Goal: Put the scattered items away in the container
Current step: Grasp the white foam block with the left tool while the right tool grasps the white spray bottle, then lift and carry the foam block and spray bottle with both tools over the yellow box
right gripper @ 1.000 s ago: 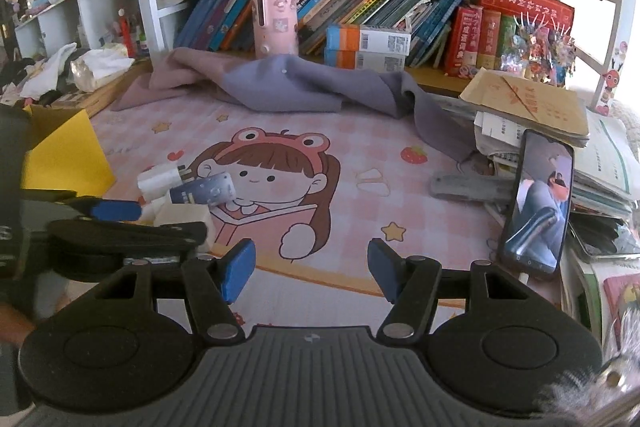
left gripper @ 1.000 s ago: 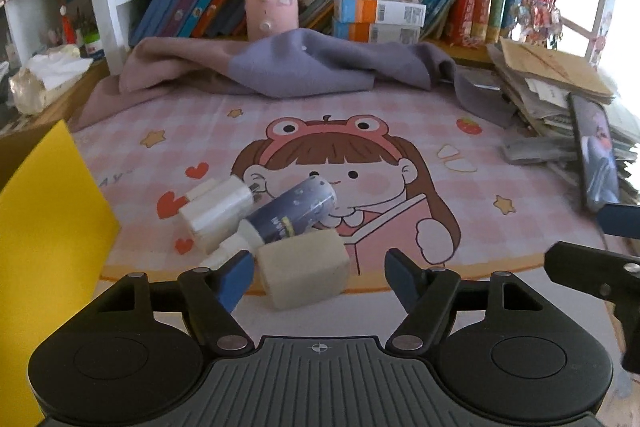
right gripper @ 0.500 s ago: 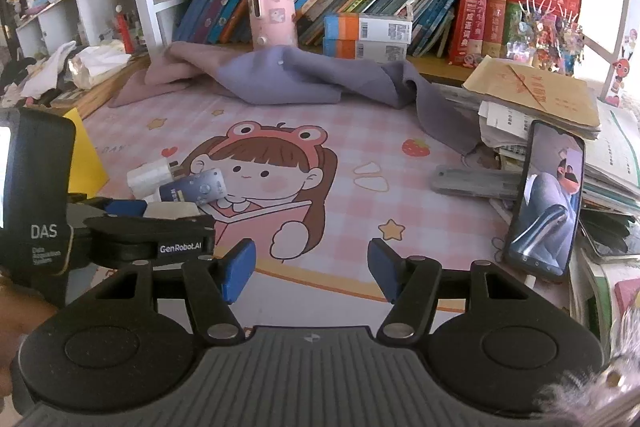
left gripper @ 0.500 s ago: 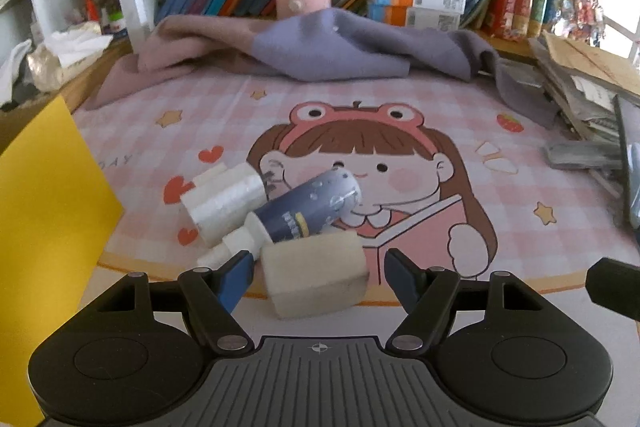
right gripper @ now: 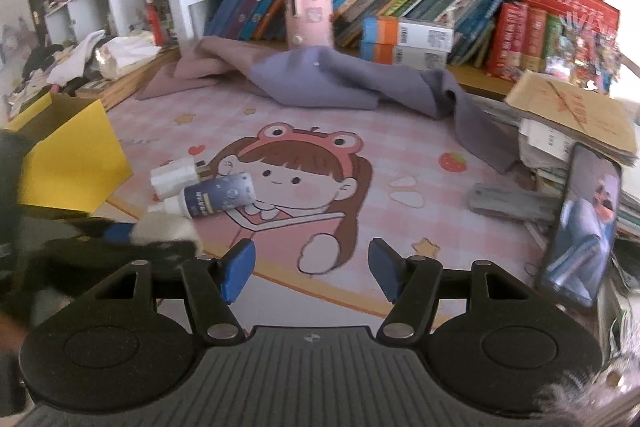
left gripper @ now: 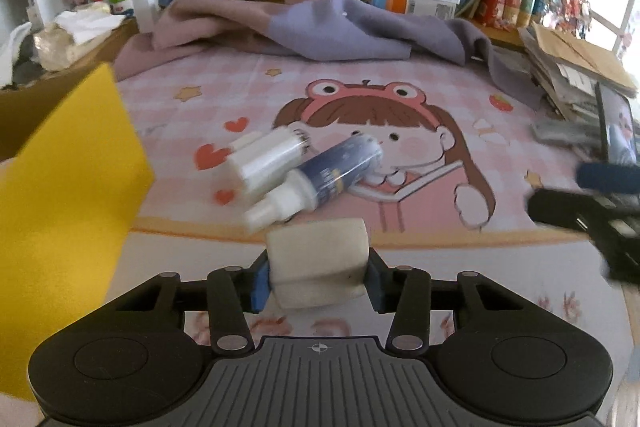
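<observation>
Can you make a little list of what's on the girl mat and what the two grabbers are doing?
left gripper: jaws closing, blue pads touching both sides of the cream block
right gripper: open, nothing between its fingers
dark blue bottle: lying on the mat, white cap toward the camera
white roll: lying beside the bottle, touching it
yellow box: at the mat's left edge
mat: pink, cartoon girl print

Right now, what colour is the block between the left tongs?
Off-white, cream-like; the block shows best in the left wrist view.
</observation>
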`<state>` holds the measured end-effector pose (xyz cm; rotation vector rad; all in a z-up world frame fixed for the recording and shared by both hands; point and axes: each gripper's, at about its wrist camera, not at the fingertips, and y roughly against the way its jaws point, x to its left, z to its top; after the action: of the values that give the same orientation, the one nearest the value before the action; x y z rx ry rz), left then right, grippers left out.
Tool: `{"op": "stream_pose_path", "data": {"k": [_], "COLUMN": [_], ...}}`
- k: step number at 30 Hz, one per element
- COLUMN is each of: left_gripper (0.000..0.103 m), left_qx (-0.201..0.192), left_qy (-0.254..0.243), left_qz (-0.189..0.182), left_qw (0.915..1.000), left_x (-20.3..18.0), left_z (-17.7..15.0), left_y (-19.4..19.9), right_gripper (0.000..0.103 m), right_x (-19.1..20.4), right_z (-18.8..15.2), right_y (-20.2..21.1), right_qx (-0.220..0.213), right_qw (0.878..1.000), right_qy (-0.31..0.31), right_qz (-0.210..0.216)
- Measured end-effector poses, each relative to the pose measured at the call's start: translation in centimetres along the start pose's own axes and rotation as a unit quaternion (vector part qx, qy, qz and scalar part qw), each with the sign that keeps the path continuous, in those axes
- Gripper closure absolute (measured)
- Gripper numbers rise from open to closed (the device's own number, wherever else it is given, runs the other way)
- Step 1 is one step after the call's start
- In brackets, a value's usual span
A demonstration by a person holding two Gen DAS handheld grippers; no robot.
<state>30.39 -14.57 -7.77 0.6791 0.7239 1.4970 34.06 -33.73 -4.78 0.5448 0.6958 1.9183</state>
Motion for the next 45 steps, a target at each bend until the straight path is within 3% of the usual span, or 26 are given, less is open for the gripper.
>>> {"op": "stream_pose_path", "data": {"k": [6,11,14,17,19,22,30,35,40,45], "left_gripper": [0.059,0.059,0.059,0.059,0.059,0.059,0.059,0.059,0.059,0.059], "left_qx": [-0.009,-0.024,-0.025,-0.023,-0.021,-0.026,-0.033,-0.038,-0.045,-0.044], "left_qy": [0.008,0.004,0.009,0.008,0.008,0.002,0.015,0.032,0.032,0.033], "left_qz": [-0.002,-0.014,-0.020,-0.020,-0.020,-0.018,-0.011,-0.004,-0.002,-0.002], "left_qw": [0.9999,0.9996,0.9994,0.9995,0.9996,0.9995,0.9993,0.9987,0.9985,0.9985], "left_x": [1.6,1.8,1.9,2.1,2.1,2.1,2.5,3.2,3.4,3.3], "left_z": [-0.4,-0.3,-0.4,-0.9,-1.2,-1.5,-2.4,-2.6,-2.7,-2.8], "left_y": [3.4,5.6,6.3,6.8,7.3,8.2,9.3,9.7,10.1,10.2], "right_gripper": [0.042,0.038,0.037,0.039,0.041,0.045,0.044,0.049,0.058,0.058], "right_x": [1.0,2.4,3.5,4.6,5.3,6.2,8.5,8.8,8.8,9.0], "right_z": [0.5,1.3,1.5,1.9,2.2,2.7,3.3,4.0,2.8,1.1], "right_y": [-2.4,-5.5,-7.2,-8.7,-9.8,-11.4,-13.9,-14.0,-11.3,-9.4], "right_qx": [0.005,0.016,0.009,-0.009,-0.008,0.000,0.010,0.047,0.102,0.108], "right_qw": [0.999,0.988,0.970,0.942,0.925,0.910,0.866,0.866,0.844,0.836], "right_qy": [0.031,0.140,0.230,0.314,0.354,0.391,0.470,0.462,0.478,0.488], "right_qz": [0.030,0.057,0.083,0.117,0.134,0.140,0.173,0.186,0.219,0.226]}}
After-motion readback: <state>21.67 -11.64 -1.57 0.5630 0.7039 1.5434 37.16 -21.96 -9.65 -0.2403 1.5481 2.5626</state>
